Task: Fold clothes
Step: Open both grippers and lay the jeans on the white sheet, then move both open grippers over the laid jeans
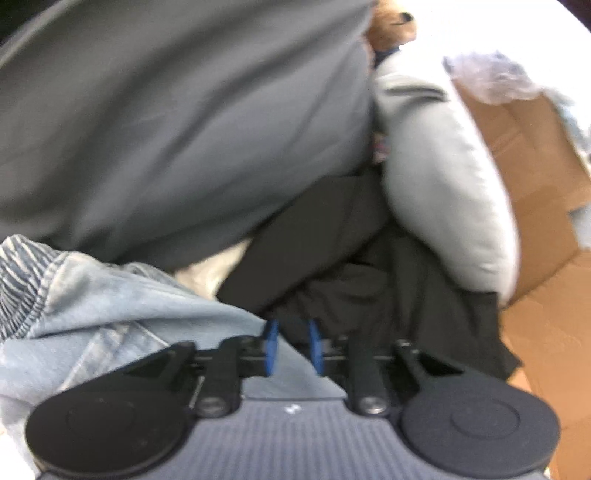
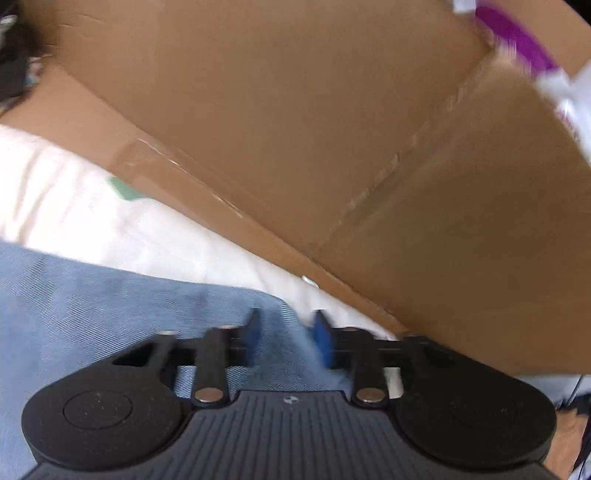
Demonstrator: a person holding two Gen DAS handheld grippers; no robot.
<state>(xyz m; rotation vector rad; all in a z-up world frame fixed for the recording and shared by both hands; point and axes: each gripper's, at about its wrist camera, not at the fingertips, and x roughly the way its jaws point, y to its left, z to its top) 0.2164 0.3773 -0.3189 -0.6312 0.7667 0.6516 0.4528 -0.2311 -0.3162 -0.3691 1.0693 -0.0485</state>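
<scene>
In the left wrist view a light blue denim garment [image 1: 110,317] lies bunched at the lower left, its edge running between the blue pads of my left gripper [image 1: 292,345], which is shut on it. In the right wrist view the same denim [image 2: 110,306] fills the lower left and passes between the blue pads of my right gripper [image 2: 288,339], which is shut on it. Both views are blurred by motion.
A dark grey pillow [image 1: 166,122], a light grey pillow [image 1: 450,177] and black clothing [image 1: 369,266] lie ahead of the left gripper. A cardboard box [image 2: 369,147] stands close in front of the right gripper, over white bedding [image 2: 92,206]. A brown plush toy [image 1: 391,26] sits far back.
</scene>
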